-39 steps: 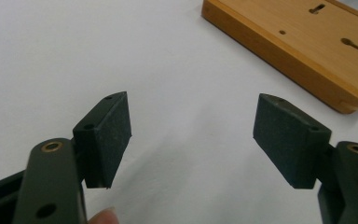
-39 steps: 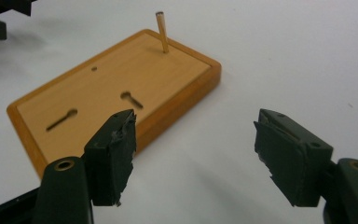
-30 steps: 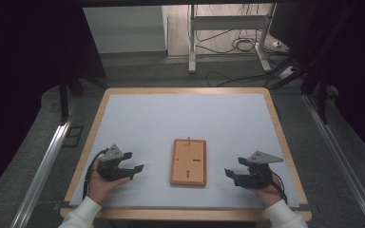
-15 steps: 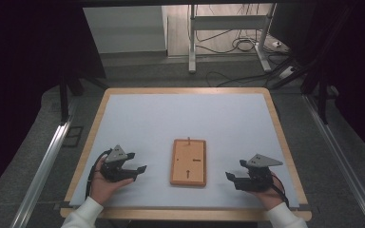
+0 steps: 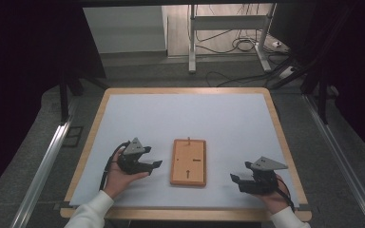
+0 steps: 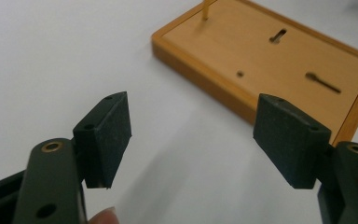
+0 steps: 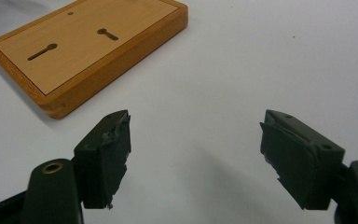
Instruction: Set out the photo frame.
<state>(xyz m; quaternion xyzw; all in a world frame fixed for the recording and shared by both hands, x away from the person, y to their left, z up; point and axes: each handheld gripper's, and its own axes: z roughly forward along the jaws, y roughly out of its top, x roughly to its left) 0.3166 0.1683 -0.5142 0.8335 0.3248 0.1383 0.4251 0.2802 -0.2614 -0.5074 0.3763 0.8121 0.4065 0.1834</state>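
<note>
board (image 5: 188,162) untouched mid-desk | left gripper (image 5: 153,164) fingers wide, empty, near it | right gripper (image 5: 235,179) fingers wide, empty | all work left

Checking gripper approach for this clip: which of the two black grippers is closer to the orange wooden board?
The left gripper: its open jaws nearly reach the orange wooden board, while the right gripper sits farther off.
</note>
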